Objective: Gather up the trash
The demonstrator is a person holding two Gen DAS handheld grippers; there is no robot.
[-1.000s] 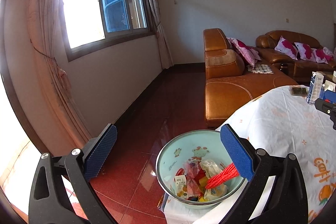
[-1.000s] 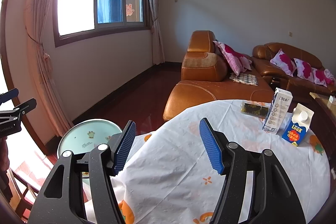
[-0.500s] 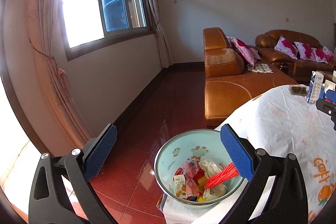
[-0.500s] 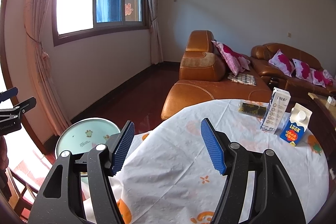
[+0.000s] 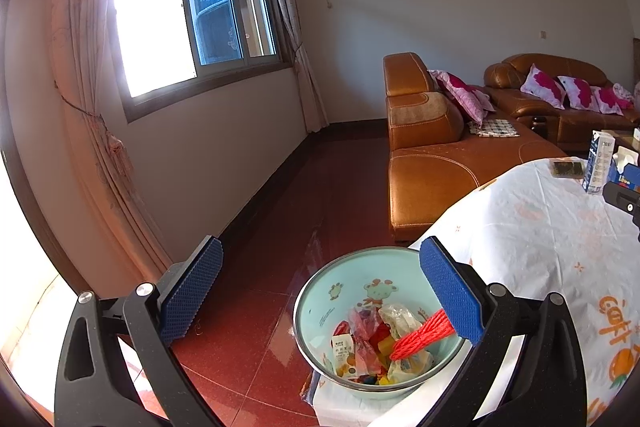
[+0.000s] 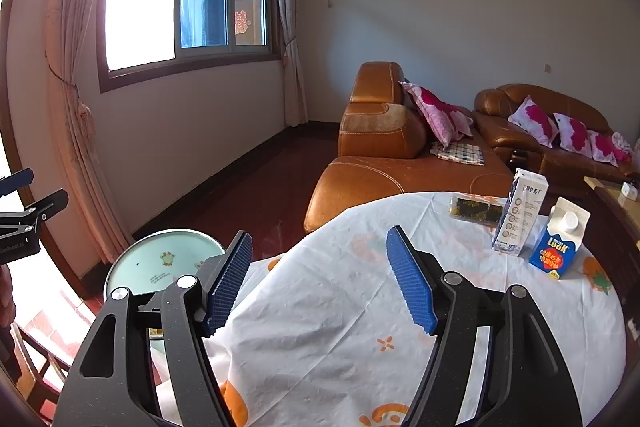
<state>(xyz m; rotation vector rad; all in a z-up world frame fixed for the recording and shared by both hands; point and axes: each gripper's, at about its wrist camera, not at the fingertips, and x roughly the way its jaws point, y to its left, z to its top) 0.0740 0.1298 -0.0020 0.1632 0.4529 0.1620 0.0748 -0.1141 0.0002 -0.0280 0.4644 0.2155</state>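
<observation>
A: Both your grippers hang wide open and empty — the left gripper (image 5: 320, 291) over the bowl (image 5: 320, 291) of wrappers at the bench's near left edge, the right gripper (image 6: 320, 279) above the bench (image 6: 340, 307).

B: So you look to be between pickups. Your next move calls for a reach to the far right: dark packet (image 6: 476, 209), tall carton (image 6: 520, 215), blue carton (image 6: 560, 239).
</observation>
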